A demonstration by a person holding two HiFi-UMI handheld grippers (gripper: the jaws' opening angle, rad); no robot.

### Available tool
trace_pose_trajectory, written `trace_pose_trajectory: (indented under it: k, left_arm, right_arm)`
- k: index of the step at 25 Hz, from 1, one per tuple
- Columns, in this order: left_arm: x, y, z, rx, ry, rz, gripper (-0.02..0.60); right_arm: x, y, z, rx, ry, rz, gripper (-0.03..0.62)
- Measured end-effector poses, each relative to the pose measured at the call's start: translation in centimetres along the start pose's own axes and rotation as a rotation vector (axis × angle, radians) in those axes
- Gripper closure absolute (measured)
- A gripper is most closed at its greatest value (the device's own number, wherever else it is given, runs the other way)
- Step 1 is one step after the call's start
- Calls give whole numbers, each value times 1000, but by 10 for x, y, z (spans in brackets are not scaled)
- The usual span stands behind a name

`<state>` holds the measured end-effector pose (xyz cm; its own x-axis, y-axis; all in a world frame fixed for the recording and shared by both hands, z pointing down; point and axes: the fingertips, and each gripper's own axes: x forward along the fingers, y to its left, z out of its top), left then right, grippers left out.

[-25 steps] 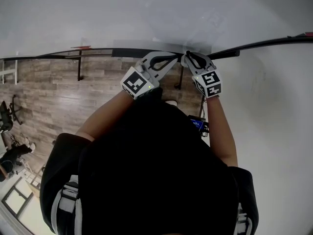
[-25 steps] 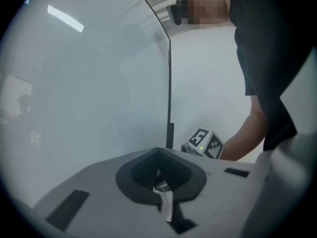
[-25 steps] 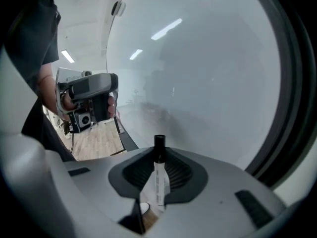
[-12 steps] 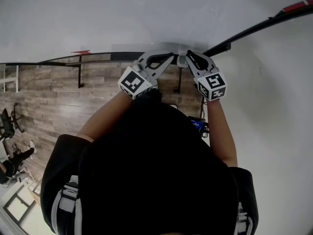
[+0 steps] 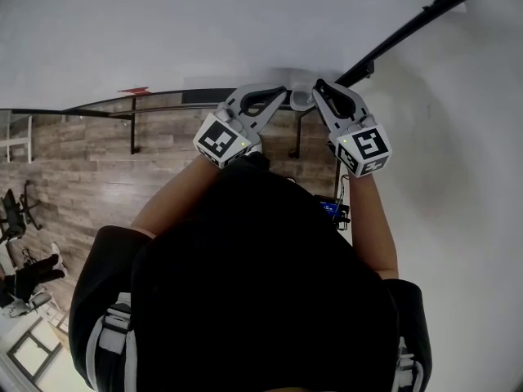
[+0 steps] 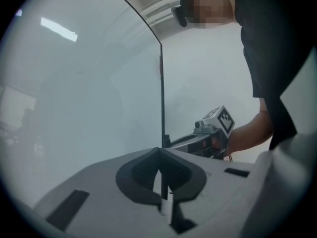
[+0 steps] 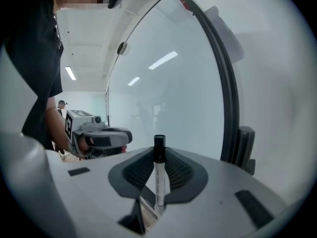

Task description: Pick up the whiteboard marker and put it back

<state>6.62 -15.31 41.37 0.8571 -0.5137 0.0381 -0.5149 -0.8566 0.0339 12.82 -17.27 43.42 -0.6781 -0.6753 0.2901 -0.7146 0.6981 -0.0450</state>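
Black-capped with a white barrel, the whiteboard marker (image 7: 159, 182) is pinched between the two jaws of my right hand-held gripper (image 7: 158, 155). Its long axis runs along the jaws and the cap pokes out just past their tips. That is the relation that matters: the marker is already in the right one's grip and points cap-first at the whiteboard (image 7: 173, 93), whose dark frame (image 7: 225, 83) curves up just to the right of it. In the head view I cannot make out the marker itself. There the right hand-held gripper (image 5: 319, 87) is held up in front of the chest, forearm reaching forward, its tips close to the dark rail (image 5: 163, 96) along the board's lower edge. The left hand-held gripper (image 5: 282, 93) is raised to the same height, angled inward, its tips near the right one's. In its own view its jaws (image 6: 159, 155) are drawn together with nothing between them, only the board's thin edge standing beyond. I judge the pick-up done and the return not yet made. The right arm is plainly the one to carry it, and the resting place must be found along that rail.
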Motion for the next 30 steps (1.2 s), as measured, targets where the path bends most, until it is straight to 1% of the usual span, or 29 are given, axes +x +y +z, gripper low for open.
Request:
trace_pose_trajectory:
  k: [4,8,12,15,19,26,30]
  left_arm:
    - [-1,-5,5,-15,-16,-2,578]
    - [1,-10,15,-12,-15,1,578]
    - [3,-13,27,3,-27,-4,578]
    - [0,-17,30,17,-21,-9,578]
    - [-5,-33,35,35,-43,-31,578]
    - [-8,-46,36,28,-33,-60,578]
    - [-8,-49,34,16,-14,-64,578]
  right_arm:
    - [-13,7,21,-11,-50,12,531]
    - [-26,14,35,-15,-80,22,531]
    - [-35,17,35,-20,-99,17,531]
    - [-44,21,36,-14,-107,10,531]
    - [-62,26,35,-8,-117,2,531]
    - [-80,35,36,7,-124,15,531]
    - [-87,37,35,16,-131,2,531]
